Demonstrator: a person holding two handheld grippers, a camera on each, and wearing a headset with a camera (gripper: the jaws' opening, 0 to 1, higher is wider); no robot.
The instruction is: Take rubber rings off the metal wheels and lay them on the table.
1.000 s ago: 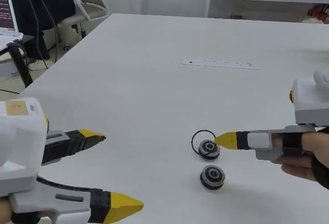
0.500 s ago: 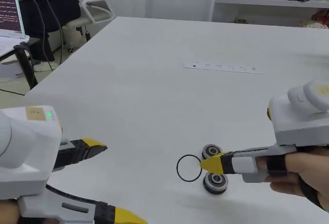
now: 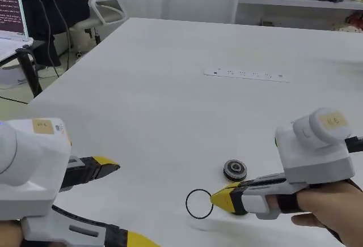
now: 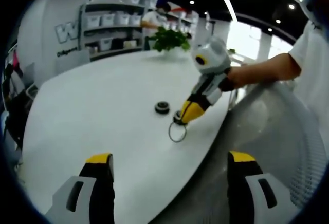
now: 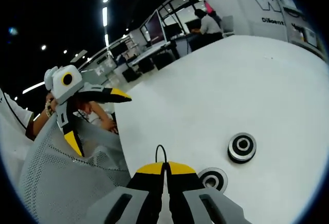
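Two metal wheels (image 5: 242,147) lie side by side; just beside them my right gripper (image 3: 218,200), jaws closed together, pinches the black rubber ring (image 3: 186,204); my left gripper (image 4: 170,157) gapes wide, empty.

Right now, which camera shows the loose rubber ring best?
The head view: the rubber ring shows as a full circle, pinched at the right gripper's tip. The left gripper view shows it whole but smaller; the right gripper view, an arc above its shut jaws.
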